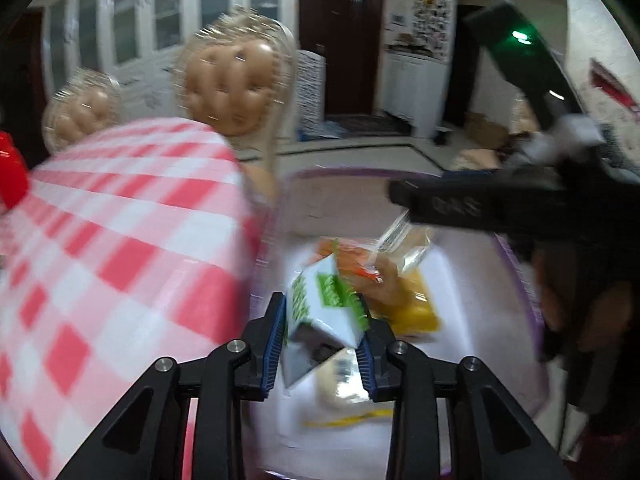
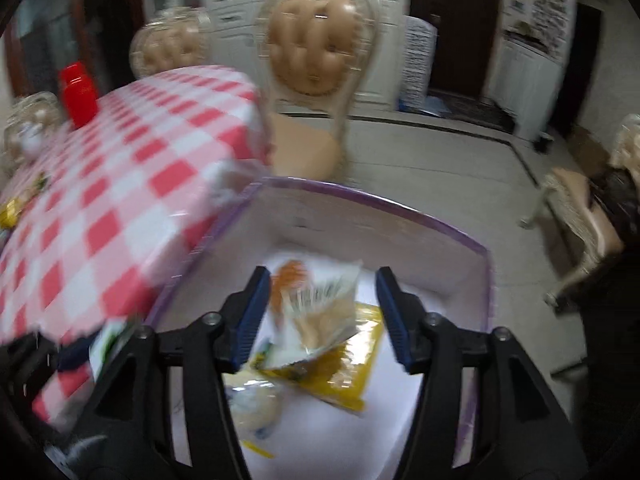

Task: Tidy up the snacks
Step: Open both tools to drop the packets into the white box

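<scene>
My left gripper is shut on a white and green snack packet and holds it over a white bin with a purple rim. Inside the bin lie a yellow packet, an orange one and a pale round pack. My right gripper is open above the same bin; a clear packet lies below its fingers, on the yellow packet. The right gripper also shows in the left wrist view, above a clear wrapper.
A table with a red and white checked cloth stands left of the bin. A red container stands on it, with small items at its left edge. Tufted chairs stand behind. Tiled floor lies to the right.
</scene>
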`<state>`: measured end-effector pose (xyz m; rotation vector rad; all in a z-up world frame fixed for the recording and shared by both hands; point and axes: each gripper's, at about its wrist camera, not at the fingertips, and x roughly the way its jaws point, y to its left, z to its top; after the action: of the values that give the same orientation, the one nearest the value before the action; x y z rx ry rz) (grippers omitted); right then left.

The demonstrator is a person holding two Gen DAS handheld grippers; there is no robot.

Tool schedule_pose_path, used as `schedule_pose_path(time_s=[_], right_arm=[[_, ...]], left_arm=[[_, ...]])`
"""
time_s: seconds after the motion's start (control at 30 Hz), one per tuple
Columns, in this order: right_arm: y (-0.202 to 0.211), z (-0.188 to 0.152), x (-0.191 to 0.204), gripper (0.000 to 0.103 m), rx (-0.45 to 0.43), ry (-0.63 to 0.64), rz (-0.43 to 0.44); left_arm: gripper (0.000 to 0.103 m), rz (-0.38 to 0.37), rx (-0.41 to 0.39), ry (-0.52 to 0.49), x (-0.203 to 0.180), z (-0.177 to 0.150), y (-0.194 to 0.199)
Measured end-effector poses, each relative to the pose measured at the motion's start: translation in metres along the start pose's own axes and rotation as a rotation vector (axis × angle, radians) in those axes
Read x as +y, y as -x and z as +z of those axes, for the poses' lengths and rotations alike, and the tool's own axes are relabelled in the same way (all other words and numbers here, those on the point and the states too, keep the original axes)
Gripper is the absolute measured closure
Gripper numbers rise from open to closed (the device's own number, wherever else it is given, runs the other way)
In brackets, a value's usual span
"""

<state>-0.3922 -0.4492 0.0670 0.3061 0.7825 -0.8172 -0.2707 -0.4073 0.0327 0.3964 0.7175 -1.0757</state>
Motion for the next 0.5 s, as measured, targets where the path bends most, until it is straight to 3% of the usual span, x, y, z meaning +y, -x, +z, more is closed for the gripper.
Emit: schedule_pose_path(time_s=[0.13,0.23,0.4,0.5], right_arm=[[0.006,0.000,0.005,0.034,-0.007,-0.005,0.017],[0.018,0.002,0.028,0.033,-0.040,0.019,0.053],[0.037,0.002,0.092,0.031,-0.085,0.049,0.205],[0.046,-0.001,0.145,0.027,-0.084,0.089,0.350]], left_arm=[[0.050,0.059,-0.030,-0.017,0.003,-0.005,0.008],[0.046,0.140,-0.085,0.007,0.032,-0.008,0.028],[0.033,0.311,-0.170,0.131,0.125,-0.023,0.081],[0.028,0.507,-0.190,0.259,0.211,-0.039,0.119]])
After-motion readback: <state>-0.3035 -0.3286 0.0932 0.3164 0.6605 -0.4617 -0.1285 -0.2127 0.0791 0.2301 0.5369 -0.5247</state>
